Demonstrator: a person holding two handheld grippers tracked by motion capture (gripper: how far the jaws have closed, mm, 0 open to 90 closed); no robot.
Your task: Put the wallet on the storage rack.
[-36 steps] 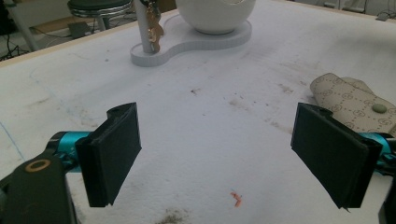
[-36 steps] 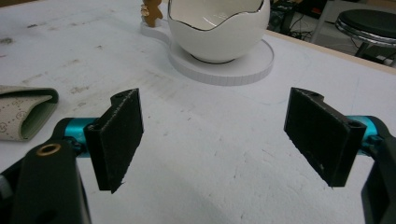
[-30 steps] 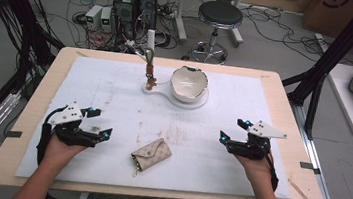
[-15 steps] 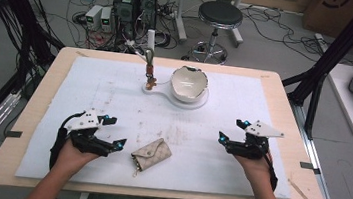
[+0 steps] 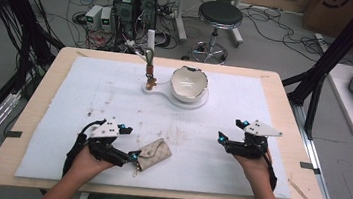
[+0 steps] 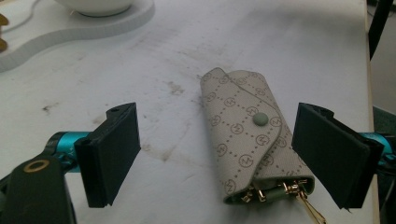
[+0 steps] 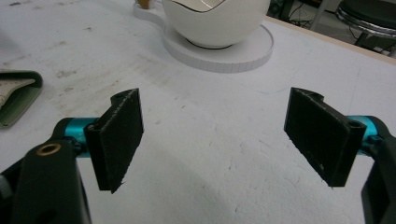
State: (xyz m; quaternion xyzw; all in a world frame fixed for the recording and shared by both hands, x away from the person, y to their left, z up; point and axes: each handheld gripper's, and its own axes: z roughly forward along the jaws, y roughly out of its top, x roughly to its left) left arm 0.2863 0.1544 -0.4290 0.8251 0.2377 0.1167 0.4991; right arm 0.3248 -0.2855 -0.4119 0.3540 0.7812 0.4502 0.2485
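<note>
A beige monogrammed key pouch [image 5: 154,153] lies snapped shut on the white mat, toward the front left. In the left gripper view the pouch [image 6: 252,140] lies between the two jaws, closer to the right one, with gold key hardware poking out of its near end. My left gripper [image 5: 129,143] [image 6: 223,156] is open around it and neither jaw touches it. My right gripper [image 5: 230,131] [image 7: 219,140] is open over bare mat at the right, nothing between its jaws. The pouch [image 7: 16,95] shows at the left edge of the right gripper view.
A white bowl [image 5: 189,83] [image 7: 215,18] sits on a flat white base [image 5: 199,102] at the back middle. Beside it a small stand [image 5: 150,71] rises from the same base. The white mat [image 5: 264,104] covers most of the wooden table [image 5: 305,144].
My left gripper has moved right and forward to the pouch, so its jaws now straddle it. The right gripper has barely shifted.
</note>
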